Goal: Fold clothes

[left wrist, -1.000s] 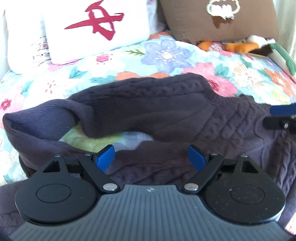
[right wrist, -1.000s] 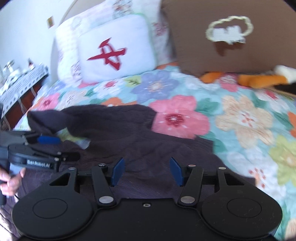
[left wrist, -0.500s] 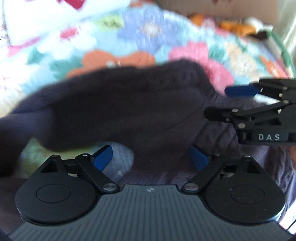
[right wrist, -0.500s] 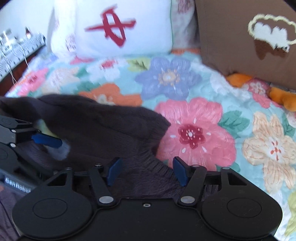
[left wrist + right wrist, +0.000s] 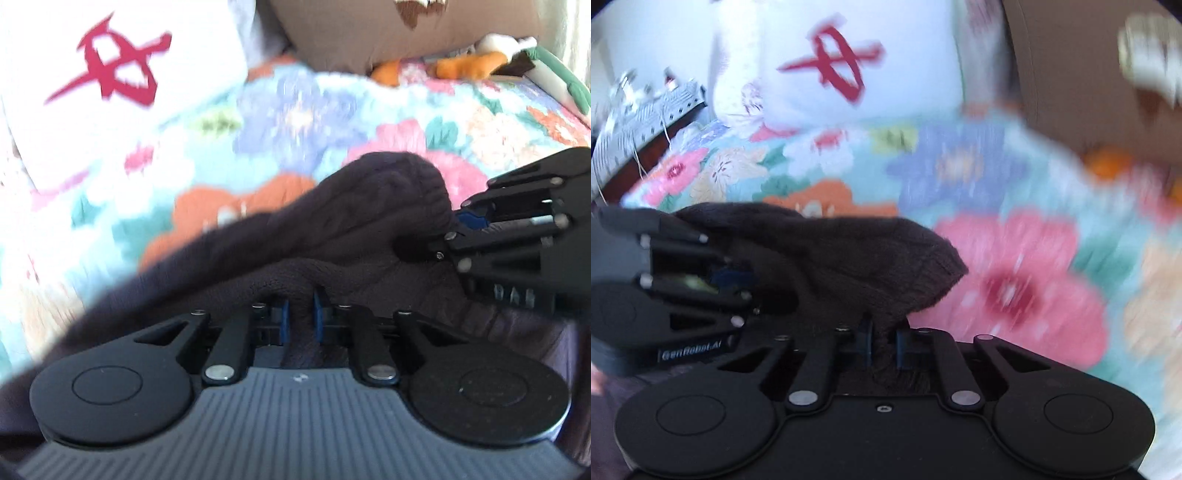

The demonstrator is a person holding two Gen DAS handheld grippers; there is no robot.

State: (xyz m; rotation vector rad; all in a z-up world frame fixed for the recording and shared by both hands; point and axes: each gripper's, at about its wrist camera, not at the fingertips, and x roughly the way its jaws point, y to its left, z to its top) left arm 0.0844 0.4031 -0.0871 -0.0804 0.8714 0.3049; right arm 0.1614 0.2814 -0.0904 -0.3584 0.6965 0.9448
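Dark purple cable-knit sweater (image 5: 373, 221) bunched on a floral quilt (image 5: 258, 122) covering the bed, lying toward the near side of it, with a rounded knit end (image 5: 886, 266) pushed up over the pink flower print. Left tool (image 5: 300, 319) just closed, blue pads (image 5: 283, 320) drawn nearly together with a ridge of the sweater's knit pinched between them. Right tool (image 5: 882, 345) also just closed, blue pads (image 5: 866, 343) clamping a fold of the same sweater rising straight out of the grip. Seen from the left wrist view, right tool reaching in from the right edge, its tip buried against the knit. Seen from the right wrist view, left tool (image 5: 735, 277) coming in from the left edge beside the sweater's raised hump. Beyond the sweater, a white pillow with a red mark (image 5: 114, 70) to the left and a brown cushion (image 5: 369, 33) to the right at the head of the bed, orange plush toy (image 5: 469, 64) lying just below the cushion. Background heavily blurred in both views.
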